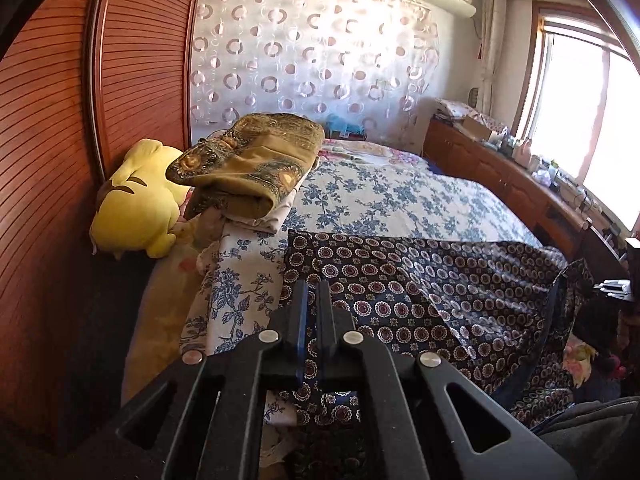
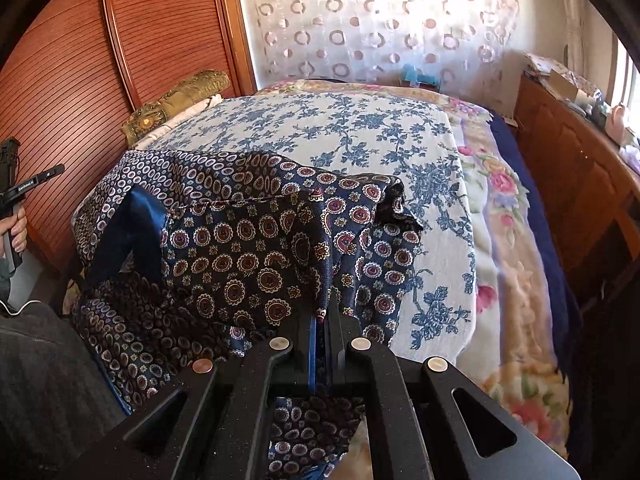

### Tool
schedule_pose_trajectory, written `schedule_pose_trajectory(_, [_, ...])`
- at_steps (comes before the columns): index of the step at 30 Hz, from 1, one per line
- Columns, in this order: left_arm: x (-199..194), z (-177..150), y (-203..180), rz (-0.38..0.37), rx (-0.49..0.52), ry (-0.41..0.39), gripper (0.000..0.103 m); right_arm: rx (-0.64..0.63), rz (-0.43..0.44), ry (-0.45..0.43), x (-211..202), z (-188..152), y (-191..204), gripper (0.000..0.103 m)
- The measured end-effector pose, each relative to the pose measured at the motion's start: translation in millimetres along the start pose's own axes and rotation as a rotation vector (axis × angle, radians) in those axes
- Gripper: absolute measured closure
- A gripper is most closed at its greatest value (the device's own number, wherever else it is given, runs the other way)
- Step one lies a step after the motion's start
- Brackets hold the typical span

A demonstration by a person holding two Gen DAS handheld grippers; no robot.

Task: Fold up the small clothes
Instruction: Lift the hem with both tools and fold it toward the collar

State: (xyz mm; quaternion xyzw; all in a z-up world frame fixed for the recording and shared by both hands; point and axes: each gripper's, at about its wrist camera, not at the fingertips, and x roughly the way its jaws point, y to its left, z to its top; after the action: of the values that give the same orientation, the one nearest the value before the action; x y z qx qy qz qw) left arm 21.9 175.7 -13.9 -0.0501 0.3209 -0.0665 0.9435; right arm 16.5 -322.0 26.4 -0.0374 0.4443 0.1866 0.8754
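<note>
L to R across the bed. Far L: wood slatted wardrobe door [image 1: 60, 140], yellow plush toy [image 1: 136, 200] against it, then a stack of folded olive-gold paisley cloth [image 1: 256, 160] at the bed's L side. The navy medallion-print garment [image 1: 420, 280] lies over the near part of the blue floral bedsheet [image 1: 392, 196], near edge hanging off toward me.

L tool [image 1: 313, 304]: jaws drawn nearly together, narrow gap between the blue pads. It sits over the garment's L edge, but I can't tell from the L wrist view whether any cloth is pinched; the cloth seen in the gap may just lie below. In the R wrist view the L tool shows only as a handle at the frame's L margin, apart from the cloth there.

R tool [image 2: 325, 332]: clenched on a fold of the garment [image 2: 248, 264]. Cloth bunches into the jaws and a ridge runs up from them. The blue lining [image 2: 132, 224] shows at the L where the fabric is turned over; a loose flap sticks up at the far R corner.

Far R: pink floral blanket [image 2: 516, 280], wood cabinet [image 2: 568, 184] under the window.

Risks, my judgement:
- only one sure grip, so lifting w/ the R tool alone could drag the garment skewed and undo the fold line.
- fabric looks thin and slippery; the bunch may slide out of the pads under tension.
- the hanging near edge could pull the whole piece off the bed.
- the loose R flap may tuck under and crease the fold.
</note>
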Motion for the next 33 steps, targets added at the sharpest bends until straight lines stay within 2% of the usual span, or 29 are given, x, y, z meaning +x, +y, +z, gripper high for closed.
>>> schedule_pose_trajectory(3, [7.0, -2.5, -4.6, -0.004, 0.018, 0.022, 0.100, -0.009, 0.005, 0.006, 3.6, -0.5, 2.8, 0.101])
schedule_pose_trajectory(5, [14.1, -4.0, -5.8, -0.017, 0.022, 0.041, 0.086, -0.020, 0.017, 0.015, 0.8, -3.4, 6.9, 0.101])
schedule_pose_trajectory(7, [20.0, -5.5, -7.3, -0.019, 0.026, 0.051, 0.061, -0.020, 0.020, 0.026, 4.3, -5.4, 6.5, 0.099])
schedule_pose_trajectory(8, [23.7, -6.3, -8.6, -0.027, 0.033, 0.057, 0.059, -0.022, 0.021, 0.031, 6.0, -6.3, 7.3, 0.097])
schedule_pose_trajectory(9, [27.5, -7.0, -10.4, -0.035, 0.040, 0.067, 0.052, -0.025, 0.018, 0.032, 5.2, -6.7, 7.6, 0.096])
schedule_pose_trajectory(10, [32.0, -7.5, -12.1, -0.043, 0.046, 0.083, 0.040, -0.025, 0.013, 0.033, 3.4, -6.7, 7.2, 0.095])
schedule_pose_trajectory(12, [39.6, -8.9, -15.4, -0.047, 0.056, 0.095, 0.032, -0.023, 0.011, 0.027, -1.3, -6.5, 4.7, 0.088])
schedule_pose_trajectory(14, [47.3, -8.3, -17.8, -0.051, 0.062, 0.110, 0.031, -0.025, -0.016, 0.025, -5.6, -5.7, 2.7, 0.074])
schedule_pose_trajectory(23, [67.0, 3.2, -18.5, -0.015, 0.069, 0.115, 0.030, -0.068, -0.058, -0.009, -31.1, 5.1, 3.7, 0.066])
schedule_pose_trajectory(26, [74.2, 10.1, -16.6, -0.005, 0.068, 0.109, 0.030, -0.064, -0.071, -0.049, -33.7, 12.8, 3.1, 0.055])
schedule_pose_trajectory(29, [85.2, 17.8, -13.6, 0.004, 0.061, 0.109, 0.030, -0.032, -0.091, -0.063, -15.5, 20.4, -4.1, 0.053])
schedule_pose_trajectory(33, [101.0, 24.1, -9.5, 0.021, 0.052, 0.122, 0.030, 0.076, -0.085, -0.070, 24.8, 33.1, -21.2, 0.053])
